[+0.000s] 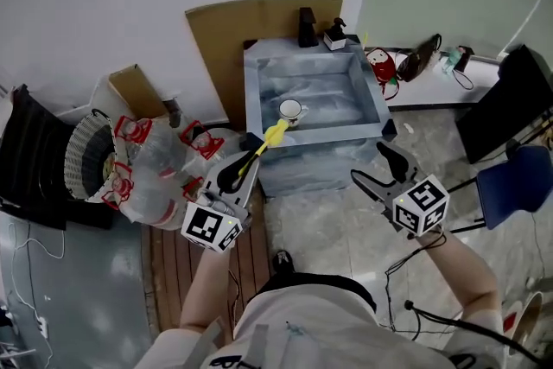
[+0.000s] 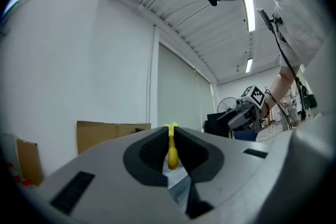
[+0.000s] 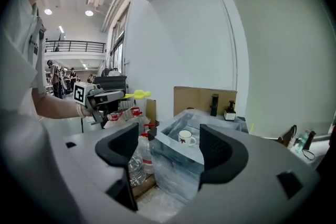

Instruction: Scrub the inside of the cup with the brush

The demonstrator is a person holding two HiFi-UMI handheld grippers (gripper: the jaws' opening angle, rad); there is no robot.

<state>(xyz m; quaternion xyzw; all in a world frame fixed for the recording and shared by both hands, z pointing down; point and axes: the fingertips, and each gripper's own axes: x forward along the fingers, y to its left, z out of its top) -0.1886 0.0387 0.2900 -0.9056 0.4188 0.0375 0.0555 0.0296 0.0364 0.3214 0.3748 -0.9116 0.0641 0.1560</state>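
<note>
Yellow brush [image 1: 270,139] clamped in my left gripper [image 1: 244,168], right gripper [image 1: 386,171] gaping and empty: the approach (scrubbing not begun). White cup [image 1: 291,111] stands upright in the basin [image 1: 254,91] at 12 o'clock; next, I judge, right steadies it.

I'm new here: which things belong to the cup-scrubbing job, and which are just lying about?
For the job: brush held in the left gripper; cup in the sink; right gripper, open and empty.
Lying about: cardboard, plastic bottles, fan, blue chair.
</note>
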